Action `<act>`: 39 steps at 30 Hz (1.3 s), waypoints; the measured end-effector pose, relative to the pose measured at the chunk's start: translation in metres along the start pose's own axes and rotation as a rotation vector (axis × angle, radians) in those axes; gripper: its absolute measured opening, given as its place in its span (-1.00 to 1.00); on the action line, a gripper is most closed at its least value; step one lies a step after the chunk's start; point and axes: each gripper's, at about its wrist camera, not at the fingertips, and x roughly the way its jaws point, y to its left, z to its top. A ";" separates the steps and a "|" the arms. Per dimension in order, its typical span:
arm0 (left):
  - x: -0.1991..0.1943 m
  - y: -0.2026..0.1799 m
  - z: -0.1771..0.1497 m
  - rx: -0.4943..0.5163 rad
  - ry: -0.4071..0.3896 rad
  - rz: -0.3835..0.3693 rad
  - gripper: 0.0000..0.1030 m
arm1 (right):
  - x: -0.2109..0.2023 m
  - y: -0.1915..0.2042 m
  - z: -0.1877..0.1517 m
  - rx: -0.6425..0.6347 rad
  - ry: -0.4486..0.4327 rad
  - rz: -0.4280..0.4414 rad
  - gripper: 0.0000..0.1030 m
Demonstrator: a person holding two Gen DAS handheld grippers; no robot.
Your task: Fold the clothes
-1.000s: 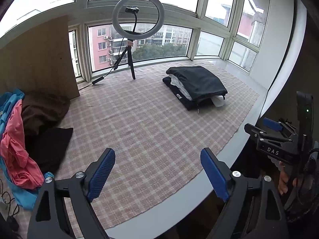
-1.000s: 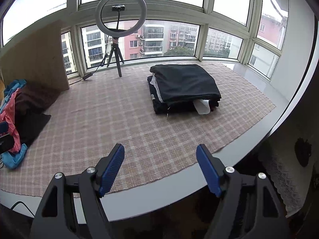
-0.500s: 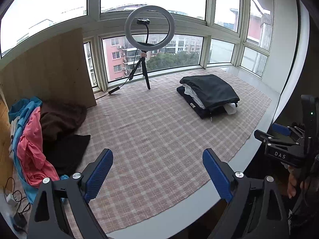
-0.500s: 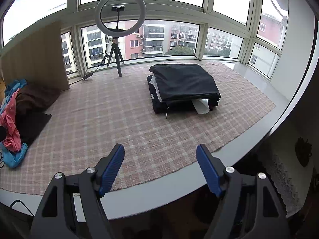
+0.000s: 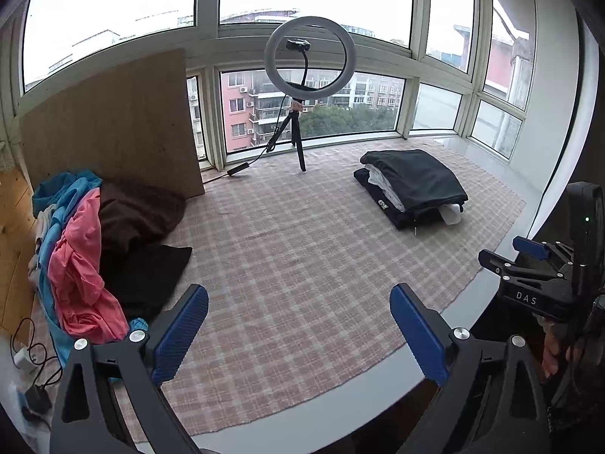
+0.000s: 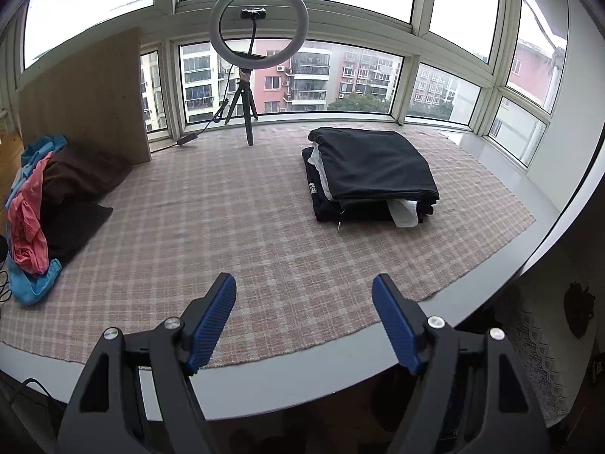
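A stack of folded dark clothes [image 5: 414, 185] with white pieces between lies at the right back of the plaid mat [image 5: 302, 265]; it also shows in the right wrist view [image 6: 372, 172]. A loose pile of unfolded clothes [image 5: 81, 242], pink, blue, brown and black, lies at the mat's left end, and shows in the right wrist view [image 6: 45, 200]. My left gripper [image 5: 298, 331] is open and empty above the mat's front edge. My right gripper [image 6: 304, 321] is open and empty over the front edge; its side shows in the left wrist view [image 5: 537, 283].
A ring light on a tripod [image 5: 302, 87] stands at the back by the windows, its cable [image 5: 242, 166] trailing left. A wooden board [image 5: 109, 128] leans at the back left. Cables and a plug [image 5: 30, 359] lie at the far left.
My left gripper has pulled back and turned left, so the loose pile shows more fully. The right gripper has barely moved. No clothes have moved.
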 end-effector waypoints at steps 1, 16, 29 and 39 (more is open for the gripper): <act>-0.002 0.002 -0.002 -0.001 -0.001 0.011 0.98 | 0.000 0.002 0.000 -0.004 -0.001 0.006 0.43; -0.016 0.006 -0.018 -0.007 0.013 0.001 0.99 | -0.005 0.023 -0.008 -0.047 -0.005 0.034 0.43; -0.020 -0.019 -0.018 0.060 0.007 -0.069 0.99 | -0.023 0.009 -0.016 -0.010 -0.025 -0.015 0.43; -0.024 -0.040 -0.013 0.105 -0.012 -0.110 0.99 | -0.033 -0.012 -0.026 0.041 -0.025 -0.039 0.43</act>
